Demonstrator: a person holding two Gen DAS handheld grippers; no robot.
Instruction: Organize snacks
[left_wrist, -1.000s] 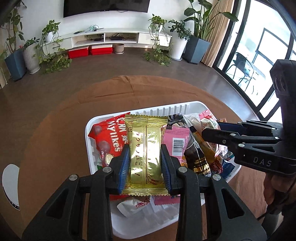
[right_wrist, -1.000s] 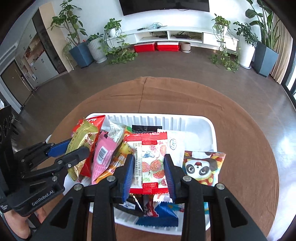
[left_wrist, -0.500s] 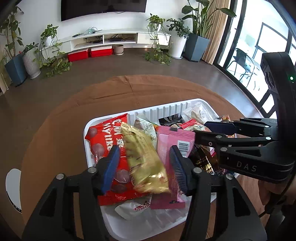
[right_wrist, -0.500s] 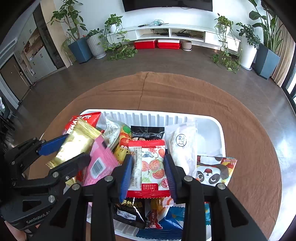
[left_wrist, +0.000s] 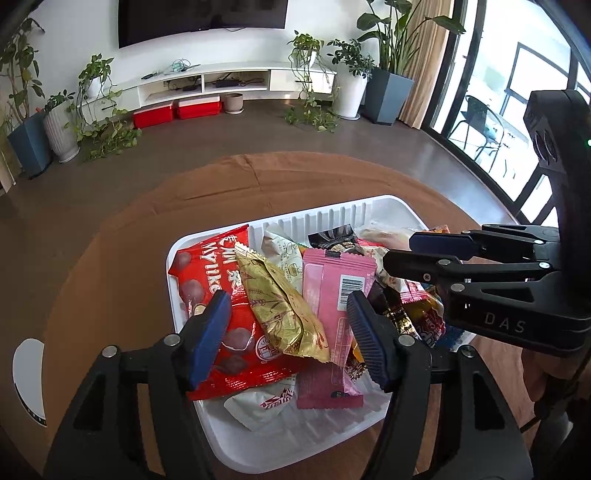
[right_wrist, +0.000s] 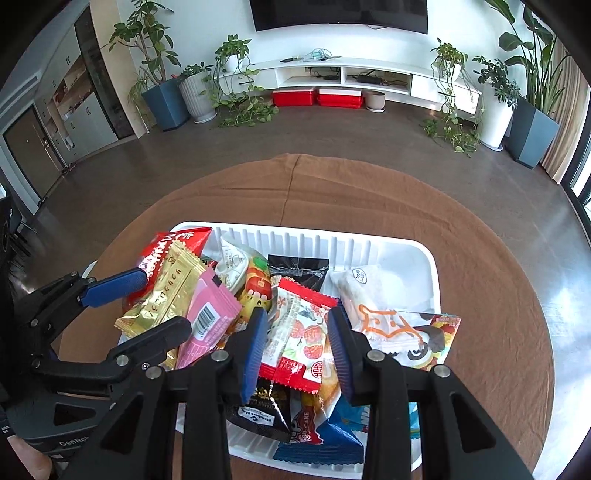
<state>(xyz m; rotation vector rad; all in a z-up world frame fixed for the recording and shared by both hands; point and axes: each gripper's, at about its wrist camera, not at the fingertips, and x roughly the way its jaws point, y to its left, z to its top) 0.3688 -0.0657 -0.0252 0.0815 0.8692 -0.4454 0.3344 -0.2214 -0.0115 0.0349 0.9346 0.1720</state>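
Left gripper (left_wrist: 288, 328) spread wide over the white tray (left_wrist: 332, 439), blue pads clear of every packet, grasping nothing. Gold packet (left_wrist: 284, 314) lying loose in the gap between the pads, slanted across the red bag (left_wrist: 218, 295) on one side and leaning on the pink packet (left_wrist: 332, 295) on the other. Pink packet flat with barcode up, its near end close to the tray's front edge. White pouch (left_wrist: 258, 406) tucked under the red bag at the tray's near side.

Right gripper (right_wrist: 297, 345) also parted, pads set either side of the strawberry packet (right_wrist: 299, 332); whether the pads touch the wrapper cannot be told, though a sliver of space shows on each side. Strawberry packet resting on top of the pile, tilted, over a black packet (right_wrist: 258, 410) and a blue pouch (right_wrist: 332, 439) near the tray's front. Panda bag (right_wrist: 413, 332) just beside the right pad, hanging over the tray's rim. Another black packet (right_wrist: 299, 269) toward the ribbed back wall, with a green-and-orange bag (right_wrist: 255, 284) next to it and a clear white wrapper (right_wrist: 362, 284) on the other side.

Tray sitting on a round table under a brown cloth (right_wrist: 369, 192)
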